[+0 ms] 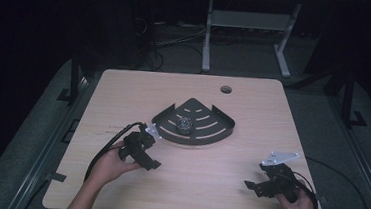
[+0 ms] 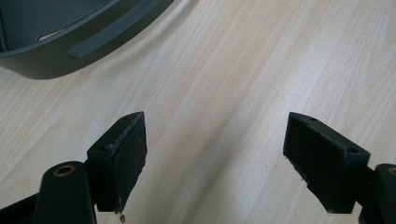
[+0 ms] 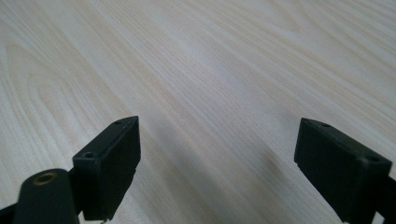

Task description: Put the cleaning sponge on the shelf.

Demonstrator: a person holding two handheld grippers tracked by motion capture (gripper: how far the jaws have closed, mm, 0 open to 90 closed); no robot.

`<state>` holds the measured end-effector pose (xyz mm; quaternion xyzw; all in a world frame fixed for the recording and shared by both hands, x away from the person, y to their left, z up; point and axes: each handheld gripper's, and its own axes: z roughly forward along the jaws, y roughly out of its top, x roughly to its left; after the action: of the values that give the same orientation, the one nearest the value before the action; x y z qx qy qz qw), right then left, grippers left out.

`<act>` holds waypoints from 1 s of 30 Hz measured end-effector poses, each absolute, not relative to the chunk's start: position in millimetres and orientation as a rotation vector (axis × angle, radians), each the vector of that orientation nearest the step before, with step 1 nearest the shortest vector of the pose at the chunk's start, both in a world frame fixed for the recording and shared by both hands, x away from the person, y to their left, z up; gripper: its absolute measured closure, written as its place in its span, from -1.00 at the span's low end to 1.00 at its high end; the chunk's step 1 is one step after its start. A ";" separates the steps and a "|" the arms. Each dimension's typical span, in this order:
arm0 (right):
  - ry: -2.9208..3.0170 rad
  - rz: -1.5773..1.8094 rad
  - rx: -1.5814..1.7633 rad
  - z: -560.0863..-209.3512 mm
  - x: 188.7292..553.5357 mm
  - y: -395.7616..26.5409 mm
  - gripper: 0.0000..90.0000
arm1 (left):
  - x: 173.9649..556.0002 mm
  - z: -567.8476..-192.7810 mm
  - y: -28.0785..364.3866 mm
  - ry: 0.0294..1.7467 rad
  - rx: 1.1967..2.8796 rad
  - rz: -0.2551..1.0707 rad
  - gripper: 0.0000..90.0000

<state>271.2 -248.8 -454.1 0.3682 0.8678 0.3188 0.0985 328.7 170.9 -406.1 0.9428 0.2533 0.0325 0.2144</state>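
A dark grey quarter-round slotted tray (image 1: 211, 129) lies at the middle of the light wooden table (image 1: 229, 163). A dark speckled ball (image 1: 184, 125) rests inside it. My left gripper (image 1: 149, 153) is just in front of the tray's near left corner, low over the wood. In the left gripper view its jaws (image 2: 215, 158) stand wide apart with bare table between them, and the tray's curved wall (image 2: 70, 44) shows at the upper left. My right gripper (image 1: 255, 177) is near the front right of the table. Its jaws (image 3: 217, 163) are open over bare wood.
A round cable hole (image 1: 226, 89) sits near the table's far edge. Black cables trail from both grippers toward the front corners. Beyond the table stand a white desk frame (image 1: 250, 24) and dark floor.
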 end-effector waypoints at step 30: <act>2.569 0.934 1.092 -454.6 271.1 -247.8 -0.68 | 295.7 -409.7 189.4 0.711 2.596 0.105 -0.54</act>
<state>271.1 -247.8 -454.6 0.3691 0.8685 0.3158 0.0990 295.7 189.4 -409.7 0.9396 0.2574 0.0379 0.2223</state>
